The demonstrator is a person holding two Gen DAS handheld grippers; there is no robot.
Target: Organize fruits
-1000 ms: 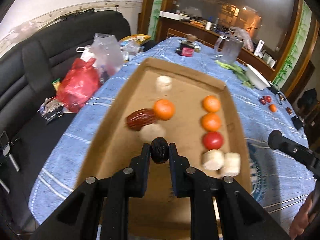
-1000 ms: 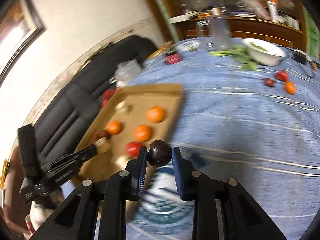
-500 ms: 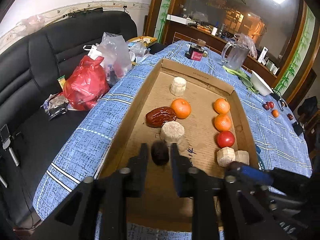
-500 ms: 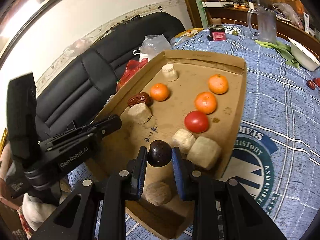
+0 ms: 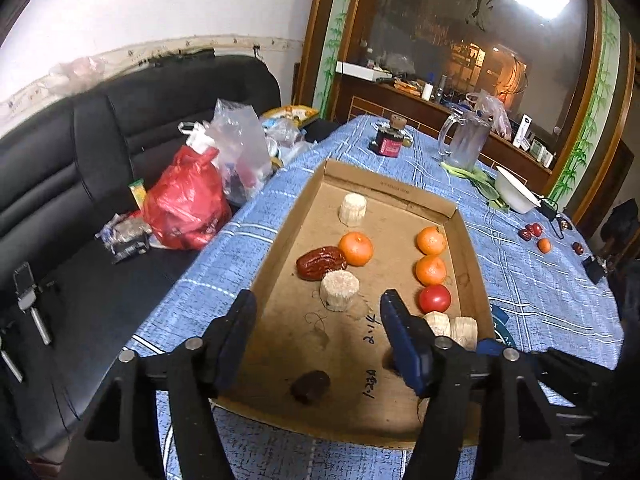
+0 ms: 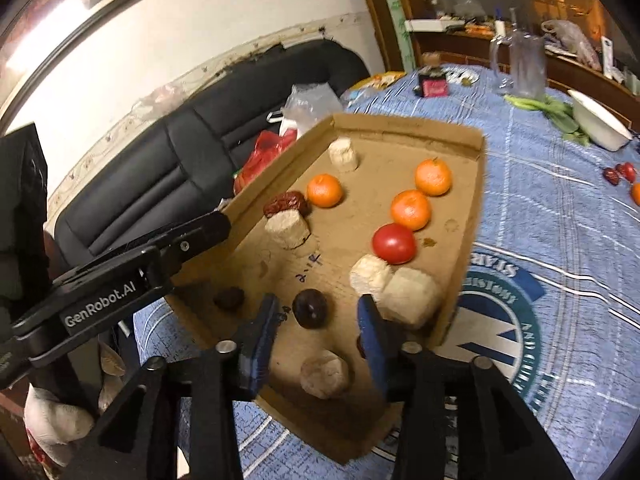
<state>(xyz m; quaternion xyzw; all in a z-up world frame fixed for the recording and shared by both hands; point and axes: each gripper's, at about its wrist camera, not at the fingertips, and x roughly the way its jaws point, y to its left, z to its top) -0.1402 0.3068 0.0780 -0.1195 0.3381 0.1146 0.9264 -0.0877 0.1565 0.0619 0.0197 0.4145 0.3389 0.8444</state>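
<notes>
cardboard tray (image 5: 466,240) on the blue checked tablecloth (image 5: 532,292); all places given from the tray.
- left gripper (image 5: 316,320): over the near end, jaws spread wide, nothing between them.
- small dark fruit (image 5: 310,386): on the floor by the near edge, below the left gripper.
- right gripper (image 6: 318,320): over the near end, jaws apart, gripping nothing.
- round dark fruit (image 6: 311,308): on the floor between the right gripper's fingers, touching neither.
- red tomato (image 6: 394,243): along the right wall, past two pale blocks.
- loose fruits (image 5: 534,234): well outside the right wall.
</notes>
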